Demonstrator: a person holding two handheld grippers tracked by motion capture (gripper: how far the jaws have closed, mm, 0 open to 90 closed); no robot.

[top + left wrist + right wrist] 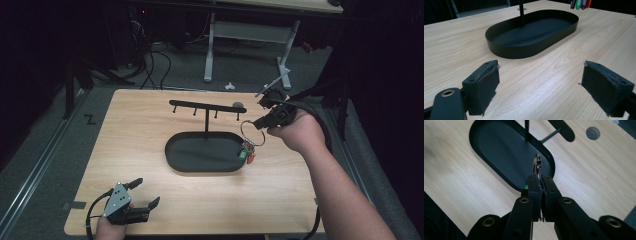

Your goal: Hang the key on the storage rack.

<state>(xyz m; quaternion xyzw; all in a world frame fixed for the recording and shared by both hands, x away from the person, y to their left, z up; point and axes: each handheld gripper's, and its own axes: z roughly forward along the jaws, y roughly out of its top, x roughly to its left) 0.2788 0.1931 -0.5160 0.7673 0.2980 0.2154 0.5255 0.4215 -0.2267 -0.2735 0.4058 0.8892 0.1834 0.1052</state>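
On the surface point(150, 125), the rack point(206, 107) and its tray point(202, 152) sit just beyond the right hand-held gripper point(258, 122), which pinches the key ring point(248, 131) hanging below it and should carry it level onto a peg, while the left hand-held gripper point(144, 192) rests spread.

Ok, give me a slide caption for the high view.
Right gripper holds a key ring with tags above the black tray; left gripper rests open.

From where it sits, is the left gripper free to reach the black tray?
Probably yes. The left gripper is open and holds nothing, and bare tabletop lies between its fingers and the near wall of the black tray.
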